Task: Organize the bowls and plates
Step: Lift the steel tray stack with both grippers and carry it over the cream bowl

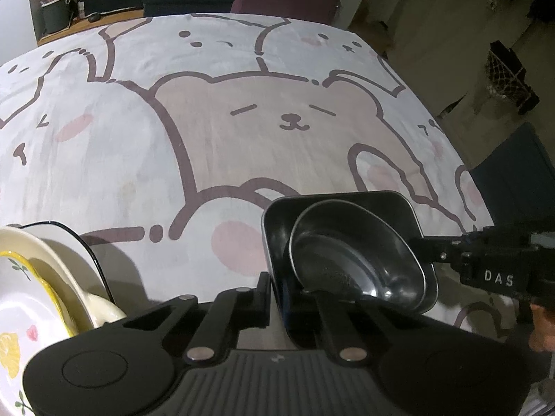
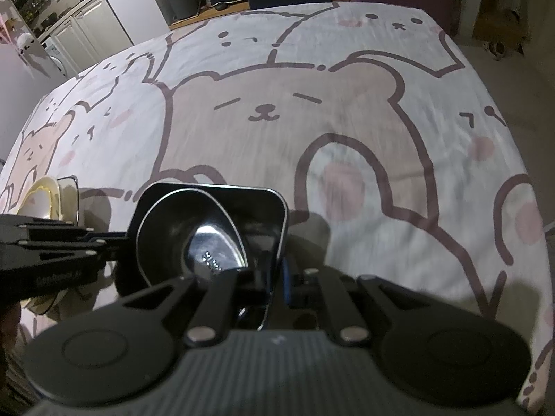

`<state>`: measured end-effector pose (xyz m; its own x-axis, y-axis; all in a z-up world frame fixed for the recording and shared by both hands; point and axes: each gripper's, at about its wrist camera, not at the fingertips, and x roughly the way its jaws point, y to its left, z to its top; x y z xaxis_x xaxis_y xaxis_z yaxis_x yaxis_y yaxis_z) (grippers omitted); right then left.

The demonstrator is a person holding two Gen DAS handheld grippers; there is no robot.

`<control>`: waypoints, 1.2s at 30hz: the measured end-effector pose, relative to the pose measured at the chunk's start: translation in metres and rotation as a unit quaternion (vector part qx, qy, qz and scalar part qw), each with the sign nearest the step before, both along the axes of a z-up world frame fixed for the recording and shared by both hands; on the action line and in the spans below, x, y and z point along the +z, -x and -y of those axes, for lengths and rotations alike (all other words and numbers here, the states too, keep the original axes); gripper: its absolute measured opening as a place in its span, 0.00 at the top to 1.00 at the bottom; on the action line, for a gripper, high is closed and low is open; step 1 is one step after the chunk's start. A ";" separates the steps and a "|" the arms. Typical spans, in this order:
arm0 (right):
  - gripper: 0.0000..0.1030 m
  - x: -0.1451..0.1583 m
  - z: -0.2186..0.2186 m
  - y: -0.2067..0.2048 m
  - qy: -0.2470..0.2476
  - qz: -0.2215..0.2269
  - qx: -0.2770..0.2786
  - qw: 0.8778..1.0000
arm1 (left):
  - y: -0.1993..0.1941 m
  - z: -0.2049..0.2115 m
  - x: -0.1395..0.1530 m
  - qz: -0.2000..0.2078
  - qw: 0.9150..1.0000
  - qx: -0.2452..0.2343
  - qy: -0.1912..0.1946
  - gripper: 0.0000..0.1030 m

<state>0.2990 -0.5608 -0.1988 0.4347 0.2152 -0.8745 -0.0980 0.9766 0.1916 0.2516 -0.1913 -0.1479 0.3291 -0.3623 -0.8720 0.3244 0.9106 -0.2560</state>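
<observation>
Bear cloth (image 1: 242, 131) – black tray (image 1: 277, 242) w/ bowl (image 1: 357, 260) clamped btwn both tongs.

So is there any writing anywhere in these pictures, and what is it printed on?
"DAS": white letters on the side of the right tool, seen in the left wrist view.
Faint pale lettering on the side of the left tool, seen in the right wrist view: too blurred to read with certainty.
The tablecloth bears only cartoon bears and rabbits, no words.
The black dishes and the pale plates show no writing.
</observation>
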 end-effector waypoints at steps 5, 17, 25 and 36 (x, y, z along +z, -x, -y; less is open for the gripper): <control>0.92 -0.001 -0.003 -0.001 0.012 0.000 0.006 1.000 | 0.000 -0.001 0.000 -0.005 1.000 0.006 0.003 0.93; 0.92 -0.002 -0.005 0.000 0.022 0.002 0.015 1.000 | 0.003 0.001 0.001 0.001 1.000 0.008 -0.002 0.95; 0.92 0.005 0.000 0.006 0.017 0.012 0.010 1.000 | 0.005 0.001 0.005 0.005 1.000 0.011 0.011 0.95; 0.92 0.029 0.002 0.021 0.015 0.036 -0.002 0.999 | 0.014 -0.006 0.032 0.028 0.999 0.017 0.030 0.96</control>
<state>0.2785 -0.5632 -0.1694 0.4972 0.1875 -0.8471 -0.1075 0.9822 0.1543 0.2372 -0.1850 -0.1155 0.3907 -0.4012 -0.8285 0.3087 0.9050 -0.2927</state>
